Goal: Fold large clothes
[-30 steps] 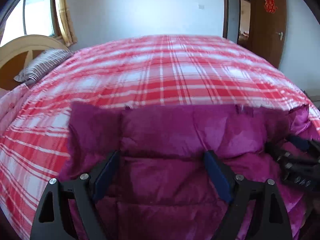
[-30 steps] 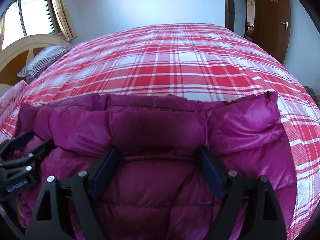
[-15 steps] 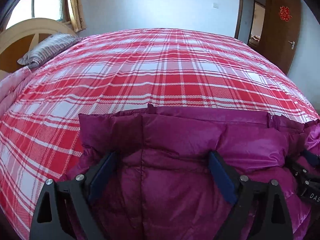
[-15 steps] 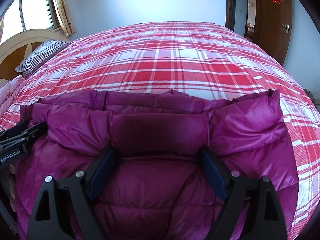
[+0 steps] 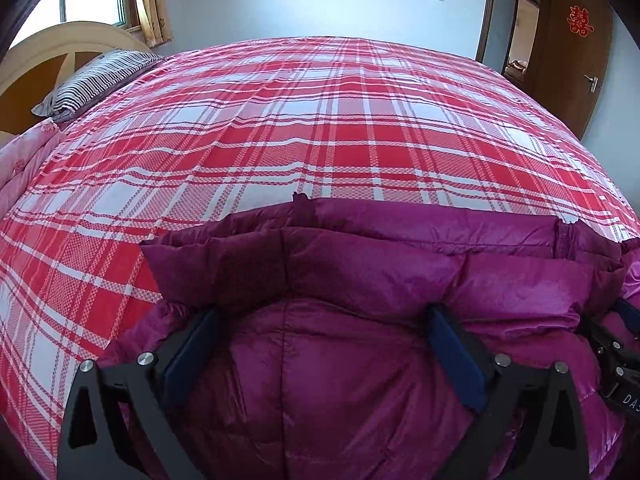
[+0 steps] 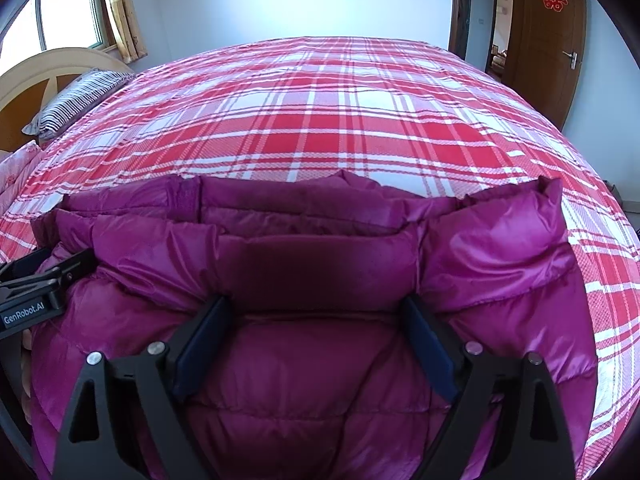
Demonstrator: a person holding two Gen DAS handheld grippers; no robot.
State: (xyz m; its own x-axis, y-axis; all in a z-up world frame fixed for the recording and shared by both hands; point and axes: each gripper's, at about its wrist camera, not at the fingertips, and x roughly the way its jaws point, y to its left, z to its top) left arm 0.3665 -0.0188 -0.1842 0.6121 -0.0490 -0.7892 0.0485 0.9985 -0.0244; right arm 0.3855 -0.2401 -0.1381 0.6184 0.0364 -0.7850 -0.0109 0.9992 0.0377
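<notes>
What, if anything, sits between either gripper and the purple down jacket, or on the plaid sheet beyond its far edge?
Nothing visible. The left gripper and right gripper stand open directly over the purple down jacket, puffy fabric between the fingers of each. The left jaws have just been opening. The red plaid sheet beyond is bare; the striped pillow lies far off.

Puffy magenta quilted down jacket cut off by the lower picture edge in both wrist views, hem unseen. Black right gripper clipped at the left view's right edge, jaws out of sight there. Red plaid bedsheet hidden wherever covered by the jacket.
</notes>
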